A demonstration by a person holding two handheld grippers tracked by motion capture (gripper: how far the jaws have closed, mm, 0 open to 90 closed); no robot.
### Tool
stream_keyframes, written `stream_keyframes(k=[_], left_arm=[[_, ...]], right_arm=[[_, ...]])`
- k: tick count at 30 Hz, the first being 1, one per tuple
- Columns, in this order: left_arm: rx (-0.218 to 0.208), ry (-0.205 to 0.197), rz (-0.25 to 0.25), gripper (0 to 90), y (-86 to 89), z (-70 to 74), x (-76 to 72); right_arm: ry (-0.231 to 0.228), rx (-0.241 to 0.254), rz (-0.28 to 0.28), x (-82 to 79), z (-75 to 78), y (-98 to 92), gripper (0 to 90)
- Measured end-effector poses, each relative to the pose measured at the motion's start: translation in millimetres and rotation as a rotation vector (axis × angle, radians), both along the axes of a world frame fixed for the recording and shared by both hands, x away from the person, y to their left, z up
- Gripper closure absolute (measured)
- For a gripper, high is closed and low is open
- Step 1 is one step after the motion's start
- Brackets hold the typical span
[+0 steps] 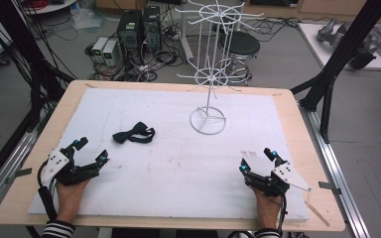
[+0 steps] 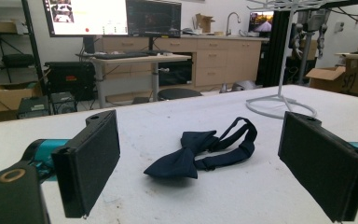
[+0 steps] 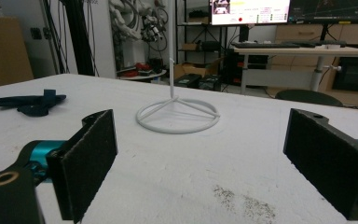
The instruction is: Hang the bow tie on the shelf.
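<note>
Dark bow tie (image 2: 205,151) lies beyond the left gripper's (image 2: 200,163) wide-open, empty jaws.

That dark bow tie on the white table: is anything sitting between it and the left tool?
Nothing visible does. The dark navy fabric bow tie lies on bare white table surface, straight ahead of the open left tool; the white wire rack stands off to the side.

No legible text, label, brand or number in any view. Monitor screens (image 2: 86,16) behind the table (image 2: 261,186) show interface panels (characters too small and blurred to read). Small grey marks on the table: unreadable.
</note>
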State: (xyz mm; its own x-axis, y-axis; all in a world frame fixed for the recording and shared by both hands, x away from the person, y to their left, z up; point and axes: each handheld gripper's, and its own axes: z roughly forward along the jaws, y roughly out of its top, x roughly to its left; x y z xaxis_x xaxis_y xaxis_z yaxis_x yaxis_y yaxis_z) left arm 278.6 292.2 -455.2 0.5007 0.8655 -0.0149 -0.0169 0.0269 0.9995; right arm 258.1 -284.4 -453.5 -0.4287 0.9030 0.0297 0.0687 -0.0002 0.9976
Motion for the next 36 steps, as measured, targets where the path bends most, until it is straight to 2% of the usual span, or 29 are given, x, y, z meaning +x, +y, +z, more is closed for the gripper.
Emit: stream_keyframes(k=[9,11,21,28,36], left_arm=[[0.001,0.006,0.001,13.0,0.0,0.2,0.5],[0.001,0.011,0.003,13.0,0.0,0.4,1.0],[0.001,0.009,0.011,13.0,-0.4,0.4,0.6],[0.018,0.017,0.018,12.9,-2.6,1.2,1.5],[0.037,0.051,0.010,12.9,-4.1,5.5,4.9]], right_arm=[[-0.008,-0.003,-0.002,-0.8,-0.2,0.5,8.7],[-0.024,-0.016,-0.005,-1.5,-0.4,1.0,8.8],[-0.017,-0.013,-0.011,-1.5,-0.3,1.4,8.8],[-0.017,-0.015,-0.015,-1.6,-0.3,1.7,8.8],[-0.017,-0.015,-0.015,-1.6,-0.3,1.8,8.8]])
